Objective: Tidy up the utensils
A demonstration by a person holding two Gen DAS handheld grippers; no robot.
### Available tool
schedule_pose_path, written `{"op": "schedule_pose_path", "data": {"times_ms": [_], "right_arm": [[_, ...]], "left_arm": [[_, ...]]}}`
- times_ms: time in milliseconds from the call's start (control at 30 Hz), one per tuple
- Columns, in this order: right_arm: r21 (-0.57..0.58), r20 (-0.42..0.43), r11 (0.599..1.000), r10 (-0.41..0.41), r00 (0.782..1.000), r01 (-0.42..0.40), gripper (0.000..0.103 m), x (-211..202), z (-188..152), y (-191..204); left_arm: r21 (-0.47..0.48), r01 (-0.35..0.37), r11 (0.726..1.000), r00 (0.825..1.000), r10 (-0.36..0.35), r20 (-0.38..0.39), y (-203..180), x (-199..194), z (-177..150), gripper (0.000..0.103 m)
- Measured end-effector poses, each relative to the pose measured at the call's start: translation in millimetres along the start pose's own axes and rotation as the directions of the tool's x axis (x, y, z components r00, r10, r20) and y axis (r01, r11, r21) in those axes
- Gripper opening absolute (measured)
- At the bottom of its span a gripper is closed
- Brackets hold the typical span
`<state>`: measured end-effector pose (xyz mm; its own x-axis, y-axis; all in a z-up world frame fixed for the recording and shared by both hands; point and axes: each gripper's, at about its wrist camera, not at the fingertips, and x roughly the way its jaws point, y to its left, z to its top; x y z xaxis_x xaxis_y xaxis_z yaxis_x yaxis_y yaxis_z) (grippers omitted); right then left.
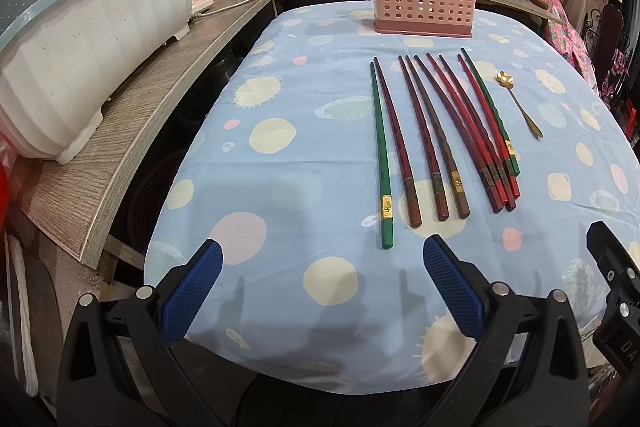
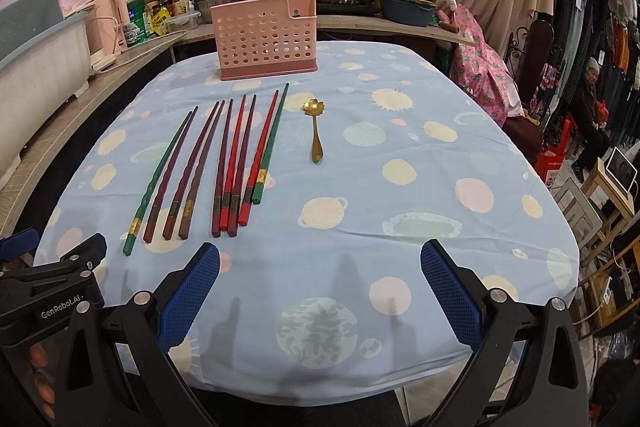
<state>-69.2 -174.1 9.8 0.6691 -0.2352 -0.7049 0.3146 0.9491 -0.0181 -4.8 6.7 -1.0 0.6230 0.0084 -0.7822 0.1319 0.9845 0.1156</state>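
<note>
Now, chopsticks (image 1: 436, 135): slim lacquered sticks, red, brown, green, lying mid-table on spotted cloth (image 1: 280, 211).
Spoon (image 2: 315, 129): gold, flower-shaped bowl, beside them.
Basket (image 2: 265, 37): pink perforated plastic (contents hidden).
Left gripper (image 1: 322, 259), right gripper (image 2: 320, 261): wide, empty.

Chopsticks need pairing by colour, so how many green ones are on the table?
2: one green chopstick at the left end of the row, the other at the right end, nearest the spoon. None looks hidden.
</note>
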Motion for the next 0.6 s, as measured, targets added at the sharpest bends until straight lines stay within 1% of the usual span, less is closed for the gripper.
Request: {"op": "schedule_pose_path", "data": {"times_ms": [600], "right_arm": [[0.005, -0.001, 1.0, 0.002, 1.0, -0.002, 0.096, 0.1, 0.3, 0.0]], "left_arm": [[-0.001, -0.002, 1.0, 1.0, 0.002, -0.009, -2.1, 0.0, -0.6, 0.096]]}}
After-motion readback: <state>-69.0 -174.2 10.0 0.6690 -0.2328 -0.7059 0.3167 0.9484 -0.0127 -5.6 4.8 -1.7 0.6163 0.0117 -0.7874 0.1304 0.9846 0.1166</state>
